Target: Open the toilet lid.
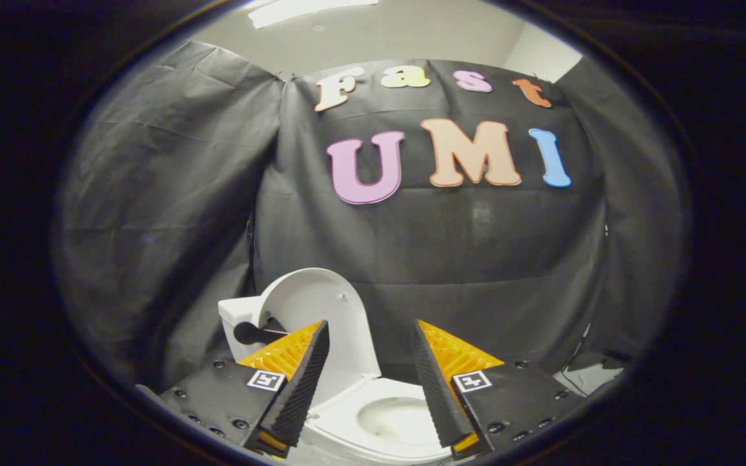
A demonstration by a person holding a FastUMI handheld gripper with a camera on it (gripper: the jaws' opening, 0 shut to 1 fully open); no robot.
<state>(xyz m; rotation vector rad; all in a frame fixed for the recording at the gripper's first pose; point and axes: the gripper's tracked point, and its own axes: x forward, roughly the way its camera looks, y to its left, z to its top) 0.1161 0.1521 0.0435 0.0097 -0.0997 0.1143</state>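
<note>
A small white toilet [379, 421] stands against the black cloth wall, just ahead of and below my fingers. Its lid [321, 310] stands upright, leaning back against the tank [238, 323]. The seat ring [347, 427] lies flat around the open bowl [395, 417], which shows between my fingers. My gripper [369, 327] is open, with a wide gap and nothing held. The left finger [298, 382] overlaps the lid's lower edge in view; whether it touches the lid I cannot tell. The right finger [441, 388] hangs over the bowl's right side.
Black cloth drapes the booth on the left, back and right. A pale patch of floor or sheet [590, 378] lies at the right foot of the cloth. A white ceiling with a light strip [308, 10] is overhead.
</note>
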